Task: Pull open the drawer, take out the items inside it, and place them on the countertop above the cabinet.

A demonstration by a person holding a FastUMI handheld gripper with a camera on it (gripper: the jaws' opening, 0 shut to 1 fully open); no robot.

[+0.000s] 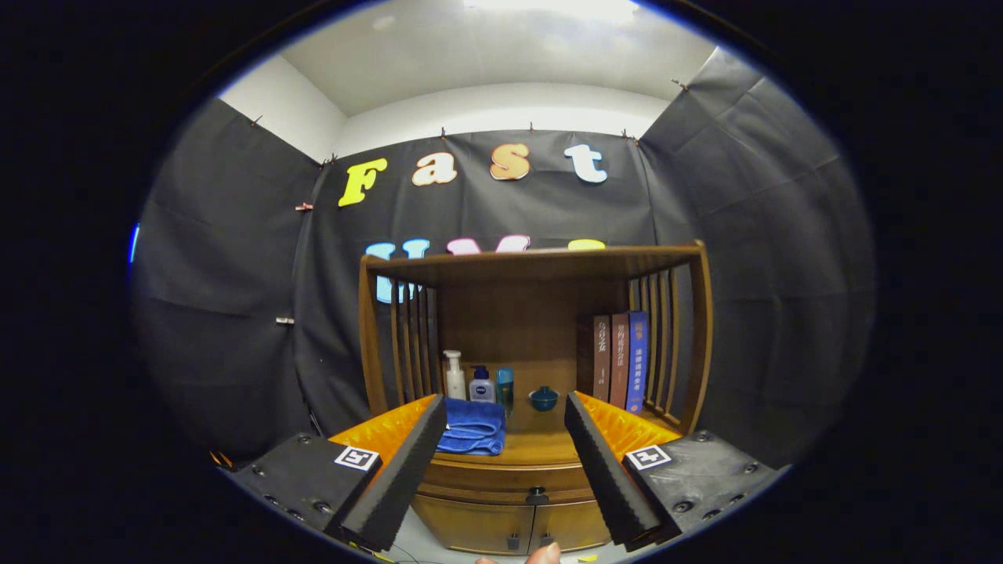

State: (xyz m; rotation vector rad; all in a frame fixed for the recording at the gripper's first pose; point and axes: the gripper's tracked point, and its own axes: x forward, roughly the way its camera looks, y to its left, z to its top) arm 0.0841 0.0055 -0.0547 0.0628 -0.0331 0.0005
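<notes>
A wooden cabinet (533, 313) stands ahead of me against the booth wall. Its drawer (509, 476) sits closed under the countertop (541, 448), with a small dark knob (537, 495) at its middle. My gripper (501, 470) is open, fingers spread wide, nothing between them but the view of the drawer front and countertop well beyond. A folded blue towel (472, 427) lies on the countertop left of centre. What the drawer holds is hidden.
At the back of the countertop stand a white pump bottle (454, 376), a smaller bottle (481, 385), a teal container (505, 388) and a small blue lidded bowl (543, 399). Three books (623, 362) stand upright at the right. Two lower doors (509, 529) sit below. A fingertip (542, 554) shows beneath.
</notes>
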